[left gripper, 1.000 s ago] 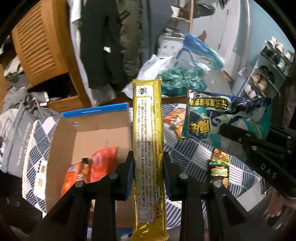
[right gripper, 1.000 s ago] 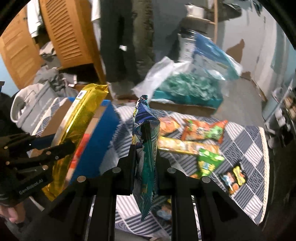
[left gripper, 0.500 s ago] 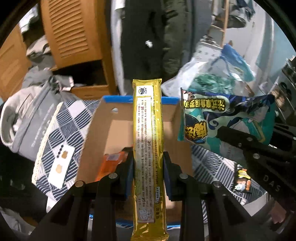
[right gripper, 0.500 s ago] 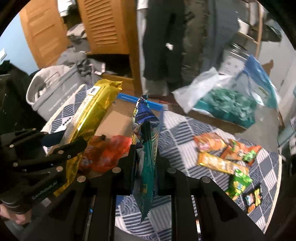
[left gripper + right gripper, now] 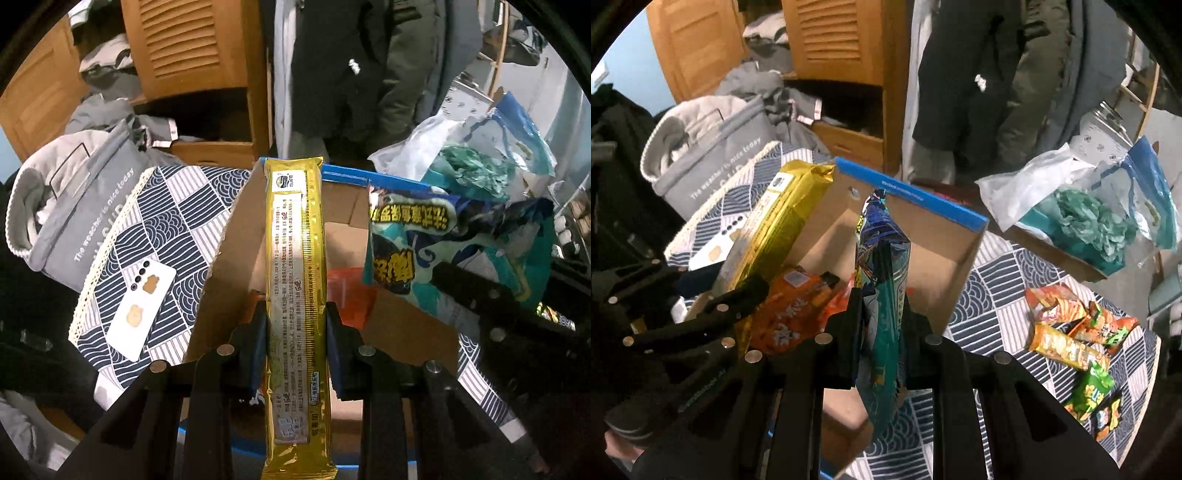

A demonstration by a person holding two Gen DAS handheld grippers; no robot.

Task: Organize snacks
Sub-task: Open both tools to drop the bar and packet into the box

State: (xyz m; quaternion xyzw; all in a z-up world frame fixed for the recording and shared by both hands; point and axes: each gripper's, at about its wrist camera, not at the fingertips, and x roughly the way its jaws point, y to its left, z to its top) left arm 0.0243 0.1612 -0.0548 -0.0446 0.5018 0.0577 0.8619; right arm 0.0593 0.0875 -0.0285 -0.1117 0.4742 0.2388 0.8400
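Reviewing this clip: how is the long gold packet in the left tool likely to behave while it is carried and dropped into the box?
The gold packet probably stays fairly stiff: gripped low by the left tool, it stands straight with no droop. Its glossy foil looks slippery, so it could slide between the pads. Being long and narrow, it may land leaning on a wall of the cardboard box rather than flat.

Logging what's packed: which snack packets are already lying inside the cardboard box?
Only the orange packets lie in the cardboard box; the gold pack and blue-green bag remain gripped above it.
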